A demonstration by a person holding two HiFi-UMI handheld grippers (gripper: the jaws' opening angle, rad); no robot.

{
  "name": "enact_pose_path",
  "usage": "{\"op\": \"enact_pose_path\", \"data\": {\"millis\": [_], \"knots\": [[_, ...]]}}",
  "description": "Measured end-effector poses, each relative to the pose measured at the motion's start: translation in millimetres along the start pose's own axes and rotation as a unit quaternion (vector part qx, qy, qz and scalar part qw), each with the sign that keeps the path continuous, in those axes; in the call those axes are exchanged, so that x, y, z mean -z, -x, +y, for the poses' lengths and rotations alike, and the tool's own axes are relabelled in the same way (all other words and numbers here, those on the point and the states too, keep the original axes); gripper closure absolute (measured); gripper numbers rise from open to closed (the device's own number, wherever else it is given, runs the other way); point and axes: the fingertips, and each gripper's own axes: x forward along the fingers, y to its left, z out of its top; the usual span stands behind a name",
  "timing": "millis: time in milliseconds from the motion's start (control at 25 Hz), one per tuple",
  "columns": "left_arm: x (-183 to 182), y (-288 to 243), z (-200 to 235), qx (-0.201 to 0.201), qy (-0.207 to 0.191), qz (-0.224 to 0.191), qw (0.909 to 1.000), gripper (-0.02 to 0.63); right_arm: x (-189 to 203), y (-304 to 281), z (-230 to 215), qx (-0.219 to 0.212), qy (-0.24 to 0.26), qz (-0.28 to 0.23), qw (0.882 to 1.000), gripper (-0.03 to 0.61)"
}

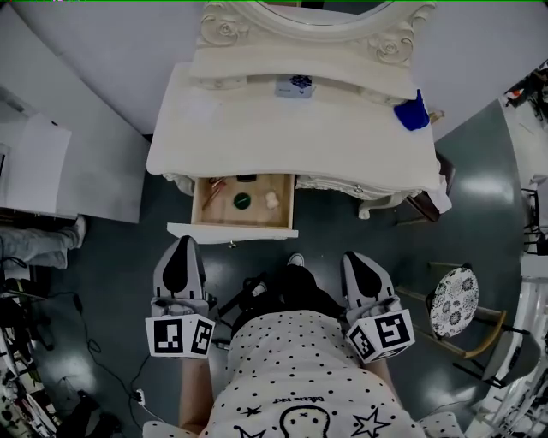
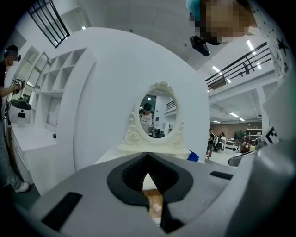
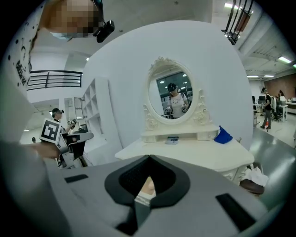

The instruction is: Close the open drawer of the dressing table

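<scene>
A: How do the 2 grippers stand?

B: The left gripper [image 1: 182, 243] has its jaws pressed together with nothing between them. The right gripper [image 1: 354, 257] is the same, jaws met and empty. Both point toward the dressing table [image 1: 282, 141], 1 on each side of the person's dotted shirt [image 1: 300, 368].

A: And the drawer?

B: The drawer [image 1: 232, 231] is open, pulled out from under the table's left half. In the head view it sits at 12 o'clock from the left gripper, near its tips but apart from them, and at 10 o'clock from the right gripper.

A: Anything inside?

B: A round green thing [image 1: 242, 200] lies in the middle, with a pale lump [image 1: 271, 200] at 3 o'clock of it and thin coppery sticks [image 1: 215, 186] at 10 o'clock. What they are I cannot tell.

A: Further out?

B: On the table, a blue cloth-like thing [image 1: 412, 114] lies at 2 o'clock from the middle. A small flat box [image 1: 294, 86] lies at 12 o'clock, just below the oval mirror [image 1: 317, 10]. A stool [image 1: 452, 301] with a patterned round seat stands at 3 o'clock of the right gripper.
</scene>
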Motion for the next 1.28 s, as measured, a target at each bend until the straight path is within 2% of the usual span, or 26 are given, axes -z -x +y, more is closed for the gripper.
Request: {"op": "enact_pose_path", "data": {"millis": [240,440,640,800,920,1120,1280], "knots": [[0.7,-18.7,-6.2,-0.033,-0.005,-0.005,0.9994,0.601,-6.5,-6.6,-33.1,-0.011,0.004,0.005,1.000,0.569],[11.7,-28.6,-3.7,-0.054,-0.007,0.010,0.9985,0.601,1.0,-10.2,-48.7,-0.017,-0.003,0.023,1.000,0.569],[36.2,-33.2,-1.4,-0.062,-0.008,0.046,0.9970,0.601,8.8,-12.0,-56.7,-0.019,-0.010,0.035,0.999,0.569],[74.7,-33.7,5.6,-0.062,-0.006,0.104,0.9926,0.601,14.0,-14.6,-60.7,-0.019,-0.016,0.041,0.999,0.569],[119.9,-28.6,16.9,-0.064,0.002,0.173,0.9829,0.601,14.6,-16.4,-61.7,-0.016,-0.021,0.041,0.999,0.569],[203.9,-17.7,28.9,-0.047,0.014,0.291,0.9555,0.601,12.9,-17.0,-63.5,-0.012,-0.018,0.041,0.999,0.569],[256.7,-16.2,29.3,-0.022,0.015,0.352,0.9356,0.600,13.8,-15.5,-64.5,-0.009,-0.016,0.043,0.999,0.569]]}}
